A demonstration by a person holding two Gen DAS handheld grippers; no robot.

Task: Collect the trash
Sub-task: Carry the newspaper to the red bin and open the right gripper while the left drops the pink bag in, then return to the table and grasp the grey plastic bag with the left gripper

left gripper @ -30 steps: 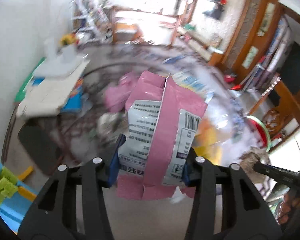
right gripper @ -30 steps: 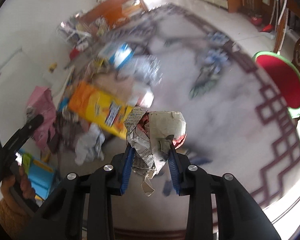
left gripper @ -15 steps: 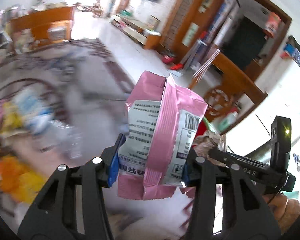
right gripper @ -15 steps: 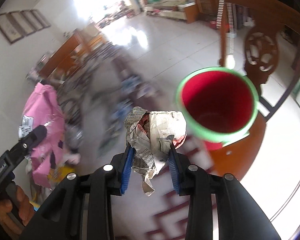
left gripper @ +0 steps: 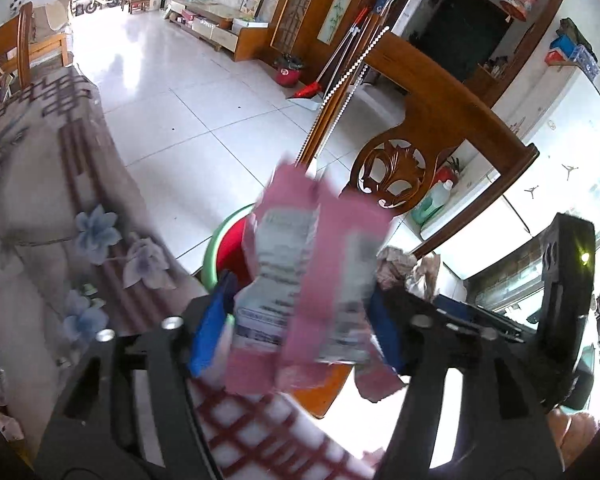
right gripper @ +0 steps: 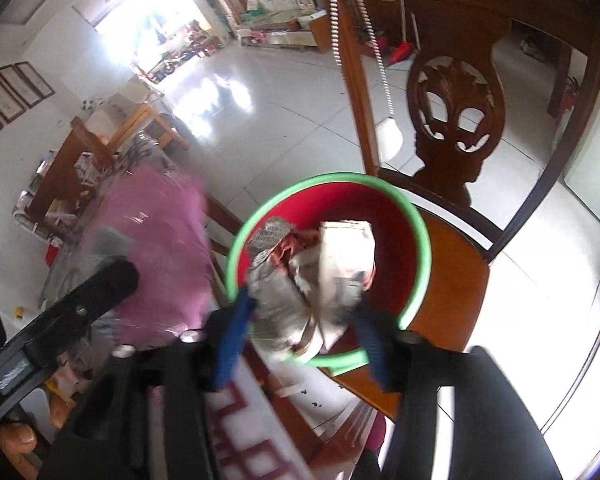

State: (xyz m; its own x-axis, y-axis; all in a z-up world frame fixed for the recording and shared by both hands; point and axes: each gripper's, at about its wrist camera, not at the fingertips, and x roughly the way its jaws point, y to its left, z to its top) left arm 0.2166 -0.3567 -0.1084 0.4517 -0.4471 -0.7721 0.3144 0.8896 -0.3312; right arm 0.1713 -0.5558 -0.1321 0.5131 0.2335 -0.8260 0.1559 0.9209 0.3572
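While both tools hang over the bin, we see each one's jaws parted and its trash loose between them.

Our left tool [left gripper: 300,324] has just been opening; the pink wrapper [left gripper: 316,264] sits blurred between the blue pads [left gripper: 210,332], which no longer press on it, above the red bin with a green rim [left gripper: 224,248]. Our right tool [right gripper: 304,332] has also just been opening, and the crumpled newspaper wad [right gripper: 320,272] lies between its spread pads, apart from them, right over the bin [right gripper: 416,240] mouth. That bin stands on the seat of a carved wooden chair [right gripper: 456,96], just beside the desk with a floral cloth [left gripper: 60,208]. In the right view the pink wrapper [right gripper: 156,240] shows at left behind the left tool [right gripper: 72,312], held by a hand [right gripper: 16,436].
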